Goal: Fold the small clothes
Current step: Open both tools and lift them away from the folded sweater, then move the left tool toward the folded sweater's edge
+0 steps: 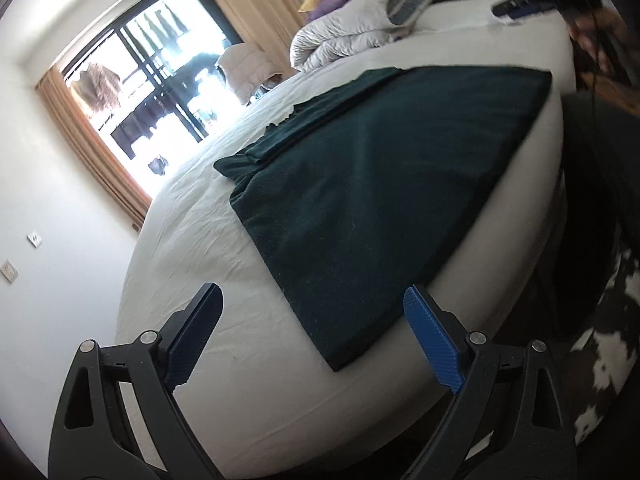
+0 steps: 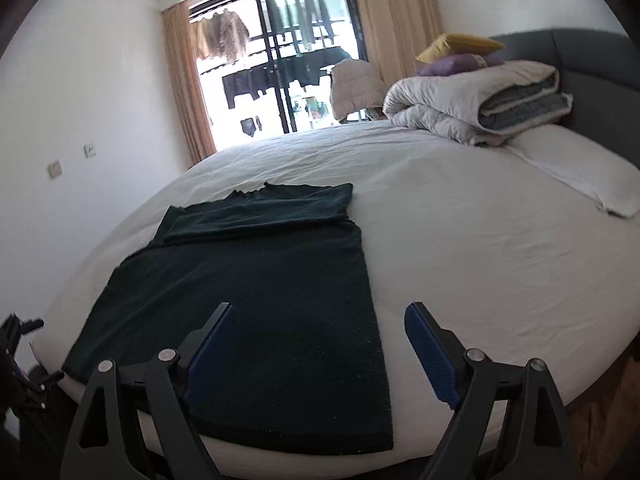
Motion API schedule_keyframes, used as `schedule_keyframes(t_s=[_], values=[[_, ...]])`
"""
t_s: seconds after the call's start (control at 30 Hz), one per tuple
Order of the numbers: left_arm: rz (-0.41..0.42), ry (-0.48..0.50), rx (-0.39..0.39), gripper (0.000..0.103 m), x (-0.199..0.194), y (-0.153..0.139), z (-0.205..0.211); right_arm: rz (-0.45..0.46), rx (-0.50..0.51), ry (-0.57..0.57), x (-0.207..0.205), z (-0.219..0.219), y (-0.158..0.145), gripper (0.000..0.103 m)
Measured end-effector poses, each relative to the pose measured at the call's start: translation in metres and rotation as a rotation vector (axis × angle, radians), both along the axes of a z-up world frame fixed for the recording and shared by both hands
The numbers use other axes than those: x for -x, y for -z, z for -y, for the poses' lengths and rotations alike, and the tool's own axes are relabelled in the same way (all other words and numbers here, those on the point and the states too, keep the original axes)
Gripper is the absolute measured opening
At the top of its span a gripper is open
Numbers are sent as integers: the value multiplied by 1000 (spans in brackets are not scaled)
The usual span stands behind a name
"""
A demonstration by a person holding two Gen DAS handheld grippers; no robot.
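Observation:
A dark green garment (image 1: 380, 184) (image 2: 260, 280) lies flat on the white bed (image 1: 200, 240) (image 2: 480, 260), folded into a long strip, with a sleeve folded across its far end. Its near hem reaches the bed's edge. My left gripper (image 1: 314, 296) is open and hovers off the garment's near left corner with nothing between its fingers. My right gripper (image 2: 320, 308) is open too, above the garment's near right edge, and holds nothing. A blurred dark and blue tool (image 1: 532, 0) in a person's hand shows at the top right of the left wrist view.
A folded grey duvet (image 2: 480, 100) (image 1: 352, 32) with yellow and purple cushions (image 2: 460, 56) sits at the head of the bed beside a white pillow (image 2: 580, 176). A curtained balcony door (image 2: 280, 72) is behind. A cowhide rug (image 1: 608, 360) lies on the floor.

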State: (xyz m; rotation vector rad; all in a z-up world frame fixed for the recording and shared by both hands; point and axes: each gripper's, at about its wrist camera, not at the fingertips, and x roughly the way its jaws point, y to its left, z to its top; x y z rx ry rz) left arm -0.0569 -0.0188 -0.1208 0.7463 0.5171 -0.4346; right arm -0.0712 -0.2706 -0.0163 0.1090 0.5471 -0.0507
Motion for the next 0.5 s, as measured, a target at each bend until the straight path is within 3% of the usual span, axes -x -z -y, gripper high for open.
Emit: schedule_keyframes(t_s=[0.1, 0.3, 0.5], values=[[53, 20, -116, 93, 10, 18, 5, -4, 83, -35, 2, -23, 2, 88], [193, 57, -306, 93, 15, 49, 16, -12, 124, -57, 5, -41, 8, 88], [307, 109, -388, 93, 21, 66, 14, -7, 168, -55, 11, -41, 6, 88]])
